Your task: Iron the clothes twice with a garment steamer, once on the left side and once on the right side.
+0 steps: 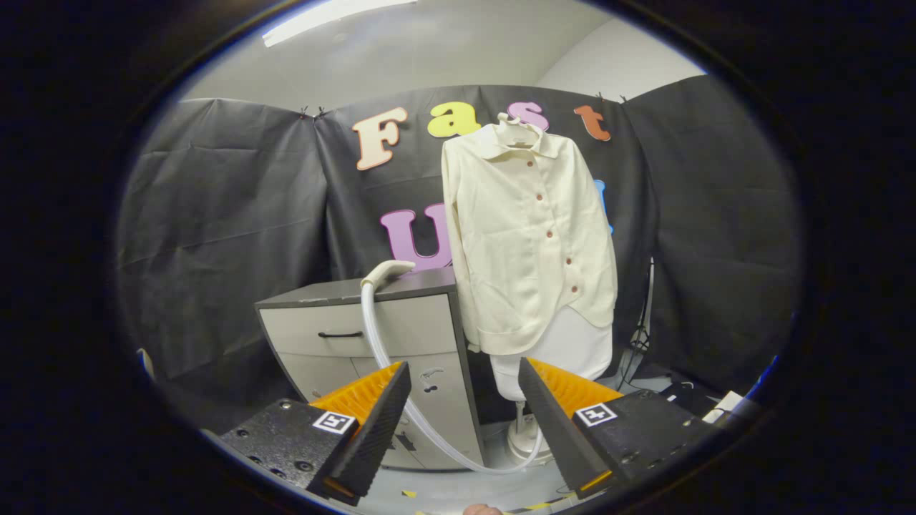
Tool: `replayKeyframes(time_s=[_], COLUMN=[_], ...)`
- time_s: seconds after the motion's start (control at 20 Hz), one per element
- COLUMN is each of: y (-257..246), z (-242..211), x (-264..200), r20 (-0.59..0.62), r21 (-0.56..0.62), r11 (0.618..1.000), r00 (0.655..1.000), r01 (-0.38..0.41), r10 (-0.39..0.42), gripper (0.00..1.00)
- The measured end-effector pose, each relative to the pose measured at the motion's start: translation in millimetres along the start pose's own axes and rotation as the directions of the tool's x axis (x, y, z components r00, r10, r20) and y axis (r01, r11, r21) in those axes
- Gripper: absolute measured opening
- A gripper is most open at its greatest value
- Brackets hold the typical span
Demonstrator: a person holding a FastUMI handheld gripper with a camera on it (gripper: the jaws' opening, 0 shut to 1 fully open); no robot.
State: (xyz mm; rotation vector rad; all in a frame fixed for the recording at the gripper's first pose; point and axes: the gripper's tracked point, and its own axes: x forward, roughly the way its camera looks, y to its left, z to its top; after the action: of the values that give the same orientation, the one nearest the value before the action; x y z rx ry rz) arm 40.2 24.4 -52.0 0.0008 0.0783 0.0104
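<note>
The gripper [465,400] was found spread wide with nothing between its fingers, well short of any object. Beyond the fingers stood a grey cabinet with one drawer and lower doors [379,357]. On its top, at the near corner, lay the white plastic steamer head [386,272], and its pale flexible hose [401,400] dropped down the cabinet front and curved across the floor to the white base unit [526,443]. Just beside the cabinet, a cream button-front shirt [529,236] hung on a white hanger [519,129], draped over a white dress form [572,350].

Judged risks: the steamer head appeared untouched, so no pass had begun. A grip taken off-centre on its curved handle could let it slip or roll off the cabinet edge. The slack hose could snag on the cabinet corner or drag at the stand, tipping the form or pulling the shirt askew.
</note>
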Motion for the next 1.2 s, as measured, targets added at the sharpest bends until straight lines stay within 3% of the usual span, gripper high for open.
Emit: replayKeyframes(time_s=[0.25,0.75,1.2], y=[37,151,203], z=[14,56,64], x=[39,163,287], r20=[0.019,0.071,-0.01], r21=[-0.006,-0.069,-0.105], r11=[0.999,0.984,0.981], r00=[0.998,0.983,0.987], r01=[-0.053,-0.167,-0.162], r10=[0.053,0.172,0.162], gripper=[0.96,0.96,0.97])
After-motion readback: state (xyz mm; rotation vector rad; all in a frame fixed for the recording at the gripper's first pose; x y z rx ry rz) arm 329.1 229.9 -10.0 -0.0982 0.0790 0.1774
